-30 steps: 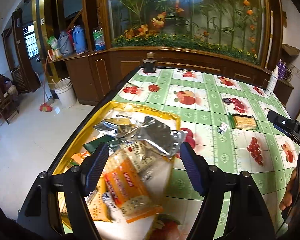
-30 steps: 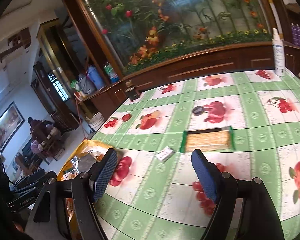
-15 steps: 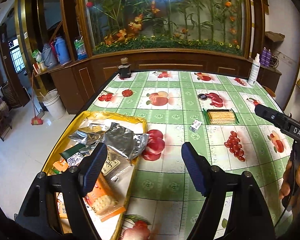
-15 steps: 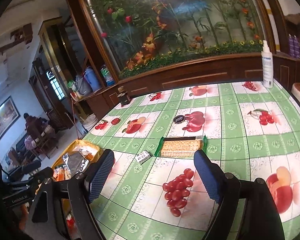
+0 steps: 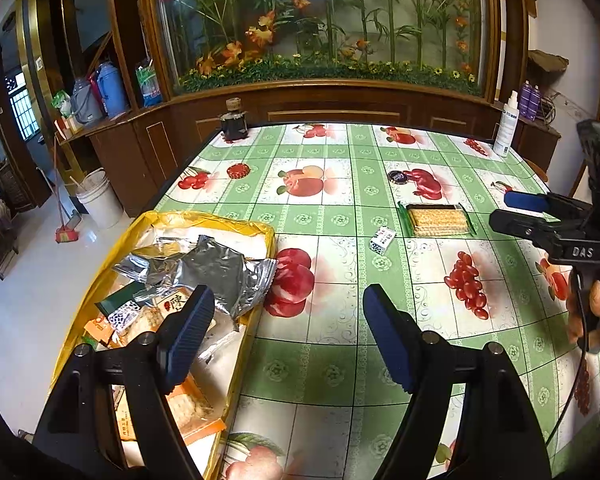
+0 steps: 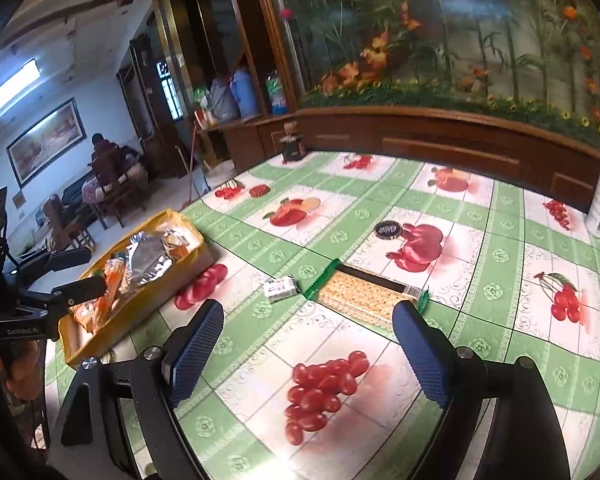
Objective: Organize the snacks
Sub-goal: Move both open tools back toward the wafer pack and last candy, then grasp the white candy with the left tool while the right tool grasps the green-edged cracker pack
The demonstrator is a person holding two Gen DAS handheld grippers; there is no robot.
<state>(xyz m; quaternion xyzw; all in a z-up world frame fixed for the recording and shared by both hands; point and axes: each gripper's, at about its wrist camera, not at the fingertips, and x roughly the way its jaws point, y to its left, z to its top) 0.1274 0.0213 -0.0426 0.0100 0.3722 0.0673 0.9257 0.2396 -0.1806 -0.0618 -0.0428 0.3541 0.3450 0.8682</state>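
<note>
A yellow box full of snack packets, with a silver foil bag on top, sits at the table's left edge; it also shows in the right wrist view. A green-ended cracker pack and a small white packet lie mid-table. A small dark round snack lies farther back. My left gripper is open and empty, above the box's right wall. My right gripper is open and empty, just short of the cracker pack.
A dark bottle stands at the table's far left corner and a white spray bottle at the far right. A wooden cabinet with a plant display runs behind the table. A white bucket and a broom stand on the floor at left.
My left gripper has drawn back and swung right, off the box's contents toward the bare tablecloth. My right gripper has moved closer to the cracker pack. Both stay open.
</note>
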